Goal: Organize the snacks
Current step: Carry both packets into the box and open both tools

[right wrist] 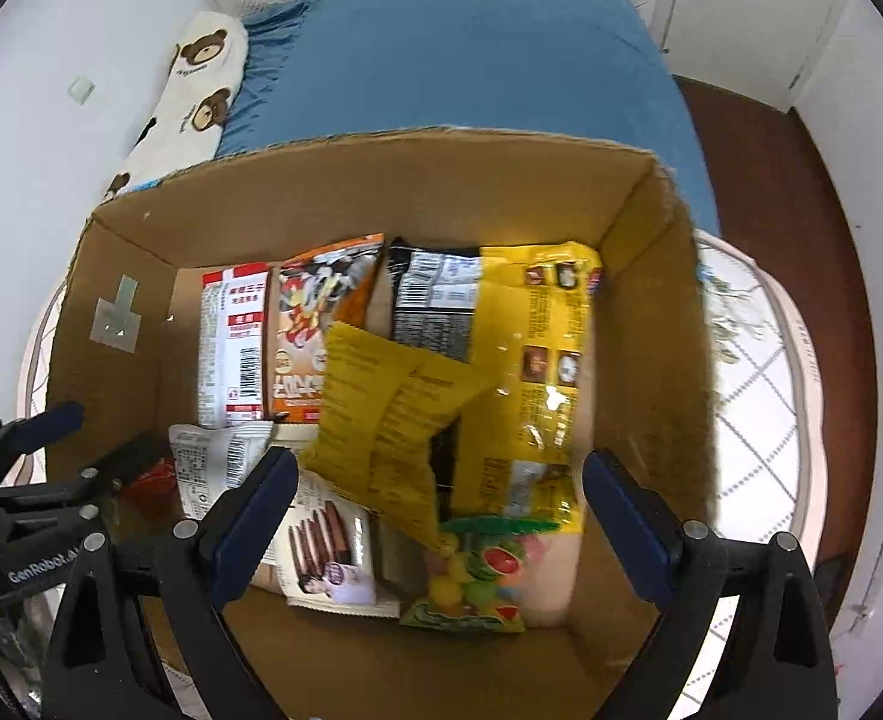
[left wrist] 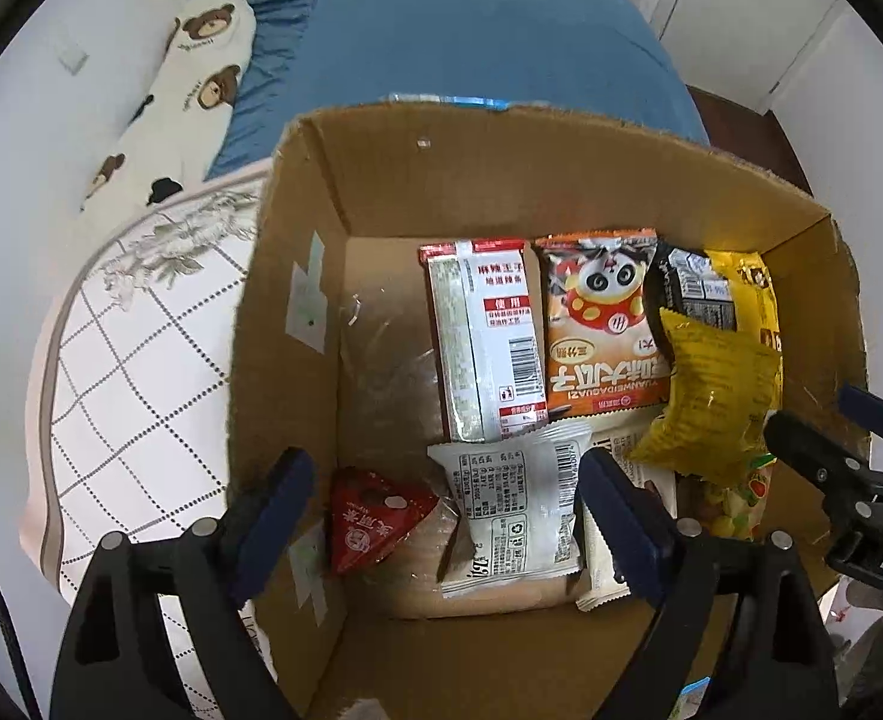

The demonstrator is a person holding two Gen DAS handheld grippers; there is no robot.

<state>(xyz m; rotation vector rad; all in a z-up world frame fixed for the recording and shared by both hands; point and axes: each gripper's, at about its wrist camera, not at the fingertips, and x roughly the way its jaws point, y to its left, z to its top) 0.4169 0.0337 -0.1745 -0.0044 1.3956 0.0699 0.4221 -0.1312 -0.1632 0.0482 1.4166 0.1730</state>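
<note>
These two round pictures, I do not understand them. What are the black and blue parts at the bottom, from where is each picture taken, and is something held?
Each picture comes from a fisheye camera on a hand-held gripper, looking forward along its two blue-padded jaws. One view shows the left gripper, the other the right gripper. Both are open and hold nothing. They hang over an open brown cardboard box that stands on a white quilted cover. Inside lie snack packets: an orange panda packet, a white and red packet, a crumpled small yellow bag, a large yellow bag, a fruit candy bag and a red triangular packet.
</note>
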